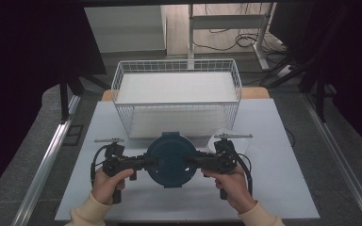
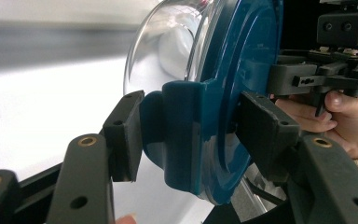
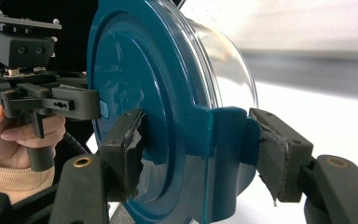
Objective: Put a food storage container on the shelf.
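Note:
A round clear bowl [image 2: 168, 42] with a dark teal snap-on lid [image 1: 169, 157] hangs between my two grippers over the front of the white table [image 1: 273, 188], lid facing up. My left gripper [image 1: 146, 163] comes in from the left and is shut on the lid's side clasp [image 2: 182, 126]. One pad is on the clasp flap and the other on the lid top. My right gripper [image 1: 194, 162] does the same from the right, shut on the opposite clasp [image 3: 223, 140]. Each gripper view shows the other hand and gripper past the lid [image 3: 130, 60].
A white wire basket [image 1: 176, 101] stands at the back of the table, just beyond the bowl. Something pale and translucent [image 1: 219, 137] lies on the table behind my right gripper. Metal rails run along both sides of the table, and black curtains hang left and right.

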`<state>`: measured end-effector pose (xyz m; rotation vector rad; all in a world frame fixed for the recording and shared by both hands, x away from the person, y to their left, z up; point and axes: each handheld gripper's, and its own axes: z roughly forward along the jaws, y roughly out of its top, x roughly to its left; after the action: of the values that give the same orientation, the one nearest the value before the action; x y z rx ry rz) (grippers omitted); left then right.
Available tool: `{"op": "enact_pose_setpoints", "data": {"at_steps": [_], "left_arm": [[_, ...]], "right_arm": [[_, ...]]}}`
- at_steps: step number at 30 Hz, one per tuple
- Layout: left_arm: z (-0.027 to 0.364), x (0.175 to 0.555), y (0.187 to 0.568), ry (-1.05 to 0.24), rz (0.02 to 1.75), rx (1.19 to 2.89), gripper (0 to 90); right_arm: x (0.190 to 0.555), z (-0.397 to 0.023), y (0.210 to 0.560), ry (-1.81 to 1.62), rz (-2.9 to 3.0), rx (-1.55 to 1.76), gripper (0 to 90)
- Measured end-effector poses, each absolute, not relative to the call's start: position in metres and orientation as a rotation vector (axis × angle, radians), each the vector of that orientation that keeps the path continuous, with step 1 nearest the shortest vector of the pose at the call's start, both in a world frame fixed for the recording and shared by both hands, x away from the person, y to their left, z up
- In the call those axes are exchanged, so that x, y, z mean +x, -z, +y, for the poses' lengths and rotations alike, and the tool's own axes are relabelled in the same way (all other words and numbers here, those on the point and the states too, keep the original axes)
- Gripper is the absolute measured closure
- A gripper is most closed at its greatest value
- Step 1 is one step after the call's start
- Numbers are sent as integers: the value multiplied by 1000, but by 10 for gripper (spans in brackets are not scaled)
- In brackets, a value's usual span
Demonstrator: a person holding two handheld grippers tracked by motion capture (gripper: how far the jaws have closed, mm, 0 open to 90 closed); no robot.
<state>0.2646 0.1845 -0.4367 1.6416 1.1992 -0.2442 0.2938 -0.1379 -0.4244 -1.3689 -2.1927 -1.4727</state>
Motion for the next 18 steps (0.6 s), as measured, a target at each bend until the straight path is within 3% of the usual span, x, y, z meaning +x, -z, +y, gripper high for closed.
{"op": "enact_pose_setpoints", "data": {"at_steps": [18], "left_arm": [[182,289,394,198,1152,1647,437]], "right_arm": [[315,-141,384,1546,-2218,-1343,381]]}}
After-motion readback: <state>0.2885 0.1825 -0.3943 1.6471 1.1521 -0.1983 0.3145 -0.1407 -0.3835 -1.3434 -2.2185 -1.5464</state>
